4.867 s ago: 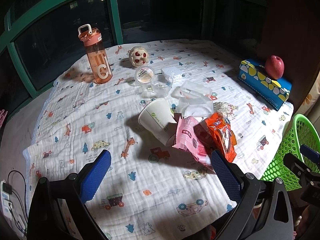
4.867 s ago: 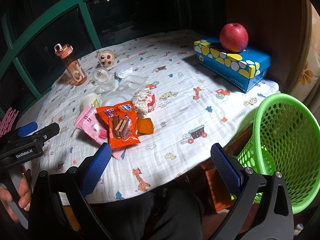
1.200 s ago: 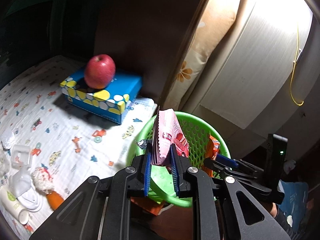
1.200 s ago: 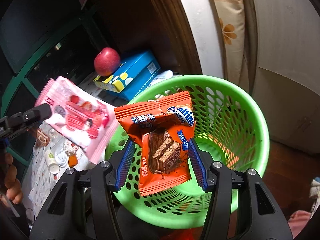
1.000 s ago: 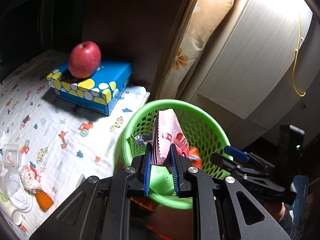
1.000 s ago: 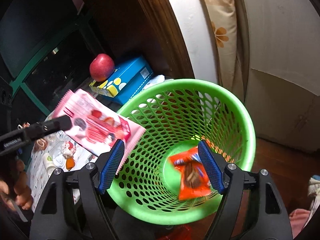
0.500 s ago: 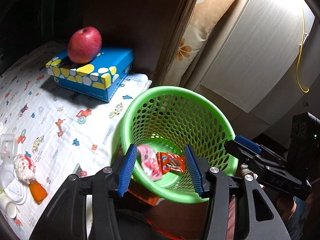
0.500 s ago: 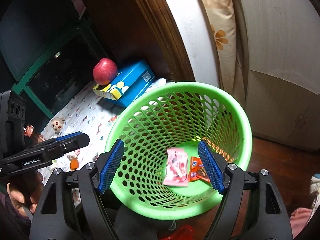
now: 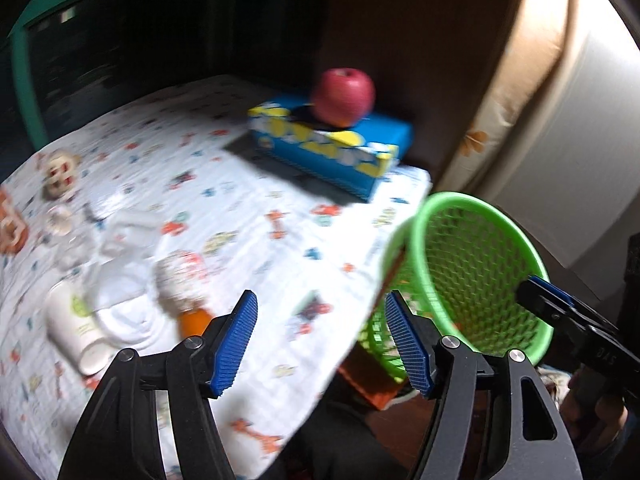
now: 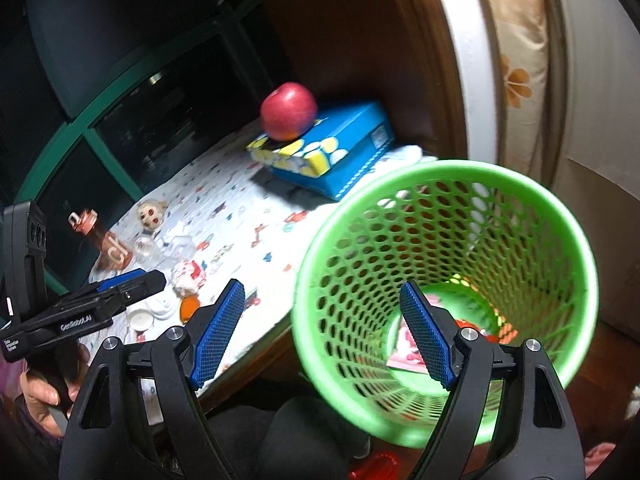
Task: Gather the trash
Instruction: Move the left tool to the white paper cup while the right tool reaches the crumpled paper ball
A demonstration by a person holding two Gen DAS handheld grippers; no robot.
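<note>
The green mesh basket [image 10: 440, 170] stands on the floor beside the table; a pink wrapper [image 10: 406, 350] and an orange wrapper [image 10: 478, 328] lie at its bottom. My right gripper [image 10: 322, 328] hovers over its near rim, jaws opening, nothing between them. My left gripper [image 9: 320, 336] is over the table edge, jaws opening and empty, with the basket [image 9: 480, 210] to its right. Ahead of it lie a tipped white paper cup [image 9: 76, 324], white plastic lids [image 9: 120, 300], a crumpled wrapper [image 9: 182, 276] and an orange scrap [image 9: 194, 320]. The view is blurred.
A red apple [image 10: 288, 110] rests on a blue tissue box [image 10: 336, 148] at the table's far corner. A pink bottle [image 10: 104, 244] and a small toy head [image 10: 150, 212] stand farther back. A wooden post and curtain rise behind the basket.
Both grippers let go of their wrappers, which dropped into the basket. My left gripper then swung left from above the basket to the table edge. The right gripper pulled back slightly.
</note>
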